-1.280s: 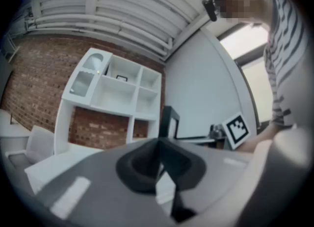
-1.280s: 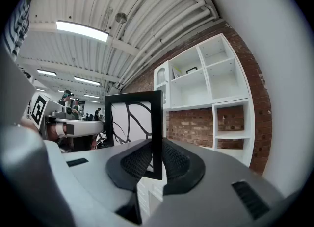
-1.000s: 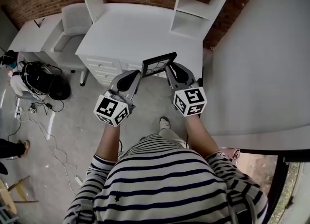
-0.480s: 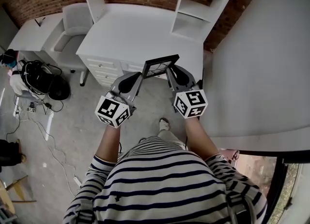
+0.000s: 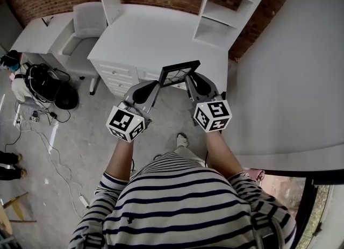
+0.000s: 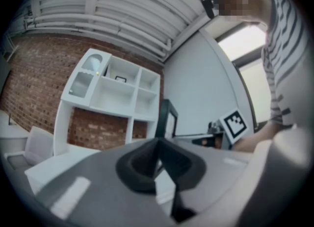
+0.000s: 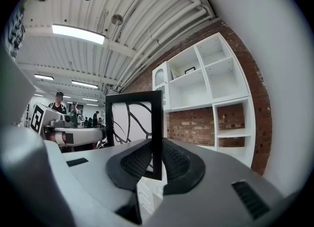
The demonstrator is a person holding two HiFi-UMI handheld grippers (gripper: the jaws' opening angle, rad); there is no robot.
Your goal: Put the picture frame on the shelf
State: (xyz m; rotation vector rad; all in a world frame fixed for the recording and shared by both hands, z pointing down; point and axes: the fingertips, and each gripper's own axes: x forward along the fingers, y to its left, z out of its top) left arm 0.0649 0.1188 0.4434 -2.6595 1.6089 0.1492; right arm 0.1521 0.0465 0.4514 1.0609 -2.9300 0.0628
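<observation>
Holding the picture frame (image 5: 177, 73) upright above the desk (image 5: 153, 35) front edge, you had the left gripper (image 5: 156, 85) pinched narrow on its left edge and the right gripper (image 5: 188, 79) clamped on its right bar. The shelf (image 5: 201, 7) stood well apart, one upper compartment holding a small dark frame (image 7: 190, 69). Grip and pose matched a second earlier.

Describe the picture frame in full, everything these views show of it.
The picture frame is a thin, black rectangle around a white print with dark curving lines. It is held upright in the air in front of the white desk and is not yet on the shelf unit. The right gripper has its fingers closed on one side bar. The left gripper pinches the opposite edge, where the frame shows edge-on. Nothing else touches it.
</observation>
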